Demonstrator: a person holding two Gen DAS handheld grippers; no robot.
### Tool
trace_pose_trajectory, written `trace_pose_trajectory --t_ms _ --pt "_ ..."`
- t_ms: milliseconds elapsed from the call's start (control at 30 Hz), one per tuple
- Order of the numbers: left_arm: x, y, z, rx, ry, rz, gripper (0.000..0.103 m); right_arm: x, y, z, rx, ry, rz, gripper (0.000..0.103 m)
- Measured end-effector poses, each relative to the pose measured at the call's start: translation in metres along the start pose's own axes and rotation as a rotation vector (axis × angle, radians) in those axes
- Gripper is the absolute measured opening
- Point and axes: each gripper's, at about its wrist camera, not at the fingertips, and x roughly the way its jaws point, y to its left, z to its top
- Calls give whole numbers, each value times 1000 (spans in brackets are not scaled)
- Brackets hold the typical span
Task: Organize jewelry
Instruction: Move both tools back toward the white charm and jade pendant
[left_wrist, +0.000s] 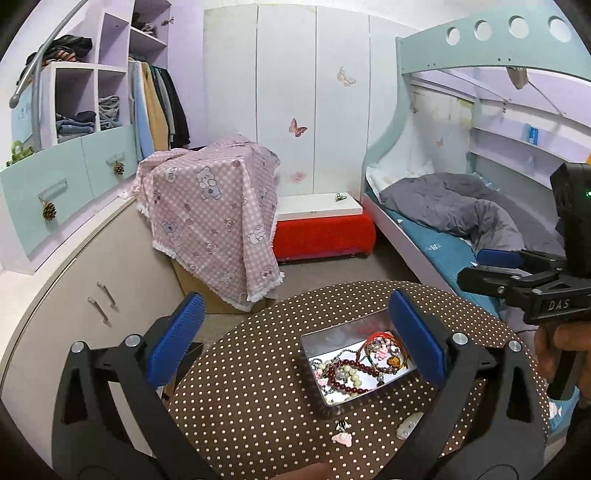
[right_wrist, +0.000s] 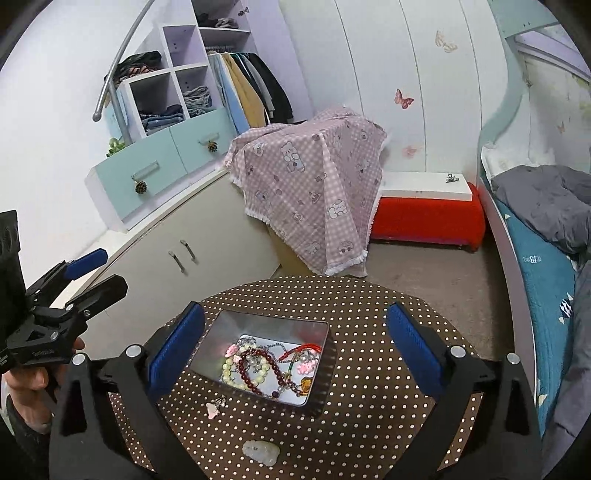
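Observation:
A metal tin (left_wrist: 334, 338) (right_wrist: 236, 328) sits on a brown polka-dot table (left_wrist: 258, 369) (right_wrist: 369, 369). It holds several bracelets, among them dark red beads (left_wrist: 349, 369) (right_wrist: 255, 369) and pale beads (right_wrist: 231, 373). A pink charm (left_wrist: 341, 435) (right_wrist: 213, 408) and a white jade pendant (left_wrist: 408, 426) (right_wrist: 260, 451) lie on the cloth in front of the tin. My left gripper (left_wrist: 295, 338) is open and empty above the tin; it also shows at the left of the right wrist view (right_wrist: 98, 271). My right gripper (right_wrist: 295, 347) is open and empty above the tin's right side; it also shows at the right of the left wrist view (left_wrist: 480, 267).
A box under a pink checked cloth (left_wrist: 214, 206) (right_wrist: 314, 192) stands beyond the table. A red bench (left_wrist: 325, 230) (right_wrist: 428, 218) is behind it. A beige cabinet (left_wrist: 92, 295) is to the left. A bunk bed (left_wrist: 461, 221) (right_wrist: 546, 240) is to the right.

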Motion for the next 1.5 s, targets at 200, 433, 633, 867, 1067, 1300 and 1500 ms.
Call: trace_pose_trajectory --t_ms 200,433,633,867,1067,1300,1500 --pt "-17 1 -10 -14 -18 25 97 -14 9 -5 -26 -20 9 95" --pt "-27 5 -25 -45 -14 50 97 -27 21 -19 -55 -24 21 95" --pt "-32 2 -44 -50 -3 70 97 -35 28 -32 -73 -23 21 95" --pt "-23 -3 -75 -49 70 60 97 -26 26 -69 -68 49 16 95" --pt "-9 -12 -103 -28 139 55 97 -15 21 -91 -50 106 17 95" --pt "18 -25 -124 13 230 18 97 -4 18 -103 -45 151 18 95" --pt "42 -35 -134 41 286 -12 97 7 14 -114 -52 194 17 95"
